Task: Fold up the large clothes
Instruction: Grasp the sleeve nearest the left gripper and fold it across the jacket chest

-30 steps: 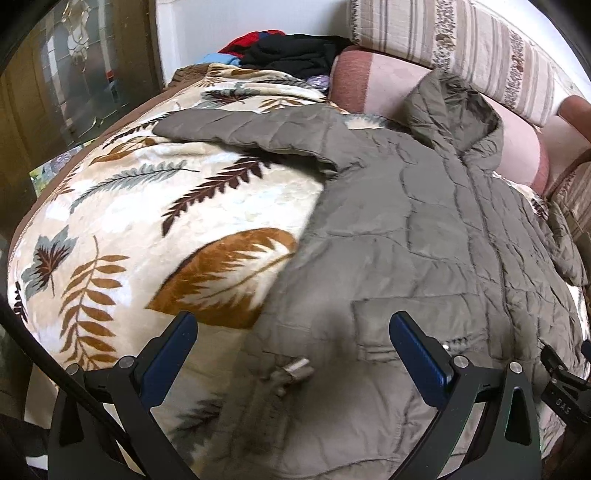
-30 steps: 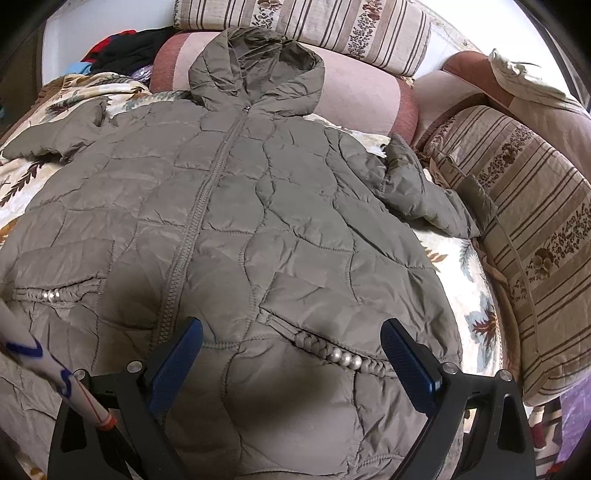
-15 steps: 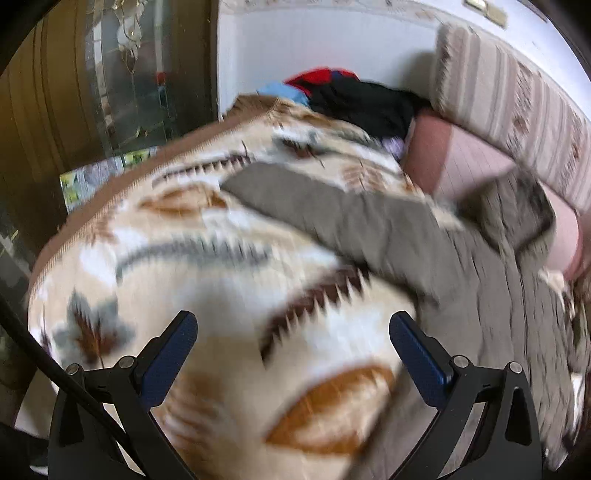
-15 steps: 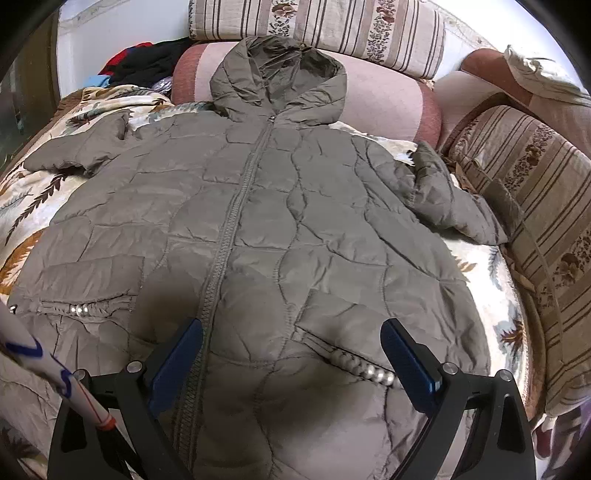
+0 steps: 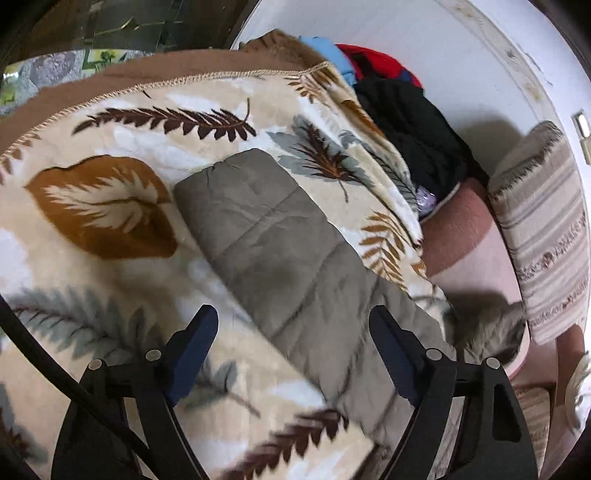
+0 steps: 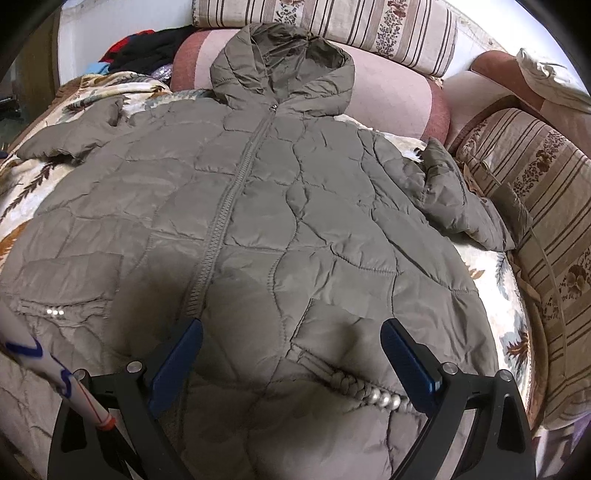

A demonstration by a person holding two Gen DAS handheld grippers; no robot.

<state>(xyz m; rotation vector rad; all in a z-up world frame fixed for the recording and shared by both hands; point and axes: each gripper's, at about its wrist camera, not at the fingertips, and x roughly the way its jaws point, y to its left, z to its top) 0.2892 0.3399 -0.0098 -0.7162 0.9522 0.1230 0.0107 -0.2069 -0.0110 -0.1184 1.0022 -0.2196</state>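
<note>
A large olive quilted hooded jacket (image 6: 280, 221) lies front up and zipped on a leaf-print blanket (image 6: 22, 192). Its hood (image 6: 284, 62) rests against the sofa back. Its left sleeve (image 5: 280, 258) stretches out flat over the blanket; the cuff points away from me. My left gripper (image 5: 293, 354) is open and empty, hovering over that sleeve. My right gripper (image 6: 291, 354) is open and empty above the jacket's lower front, near the right pocket with pearl trim (image 6: 373, 395). The right sleeve (image 6: 458, 203) lies crumpled at the sofa's arm.
A pile of black, red and blue clothes (image 5: 402, 110) sits at the blanket's far corner by the white wall. Striped sofa cushions (image 6: 332, 26) line the back and the right side (image 6: 546, 221). The blanket edge (image 5: 110, 92) drops off at the left.
My left gripper has swung left and forward from the jacket's hem to over the left sleeve. My right gripper has drawn back slightly; more of the jacket shows.
</note>
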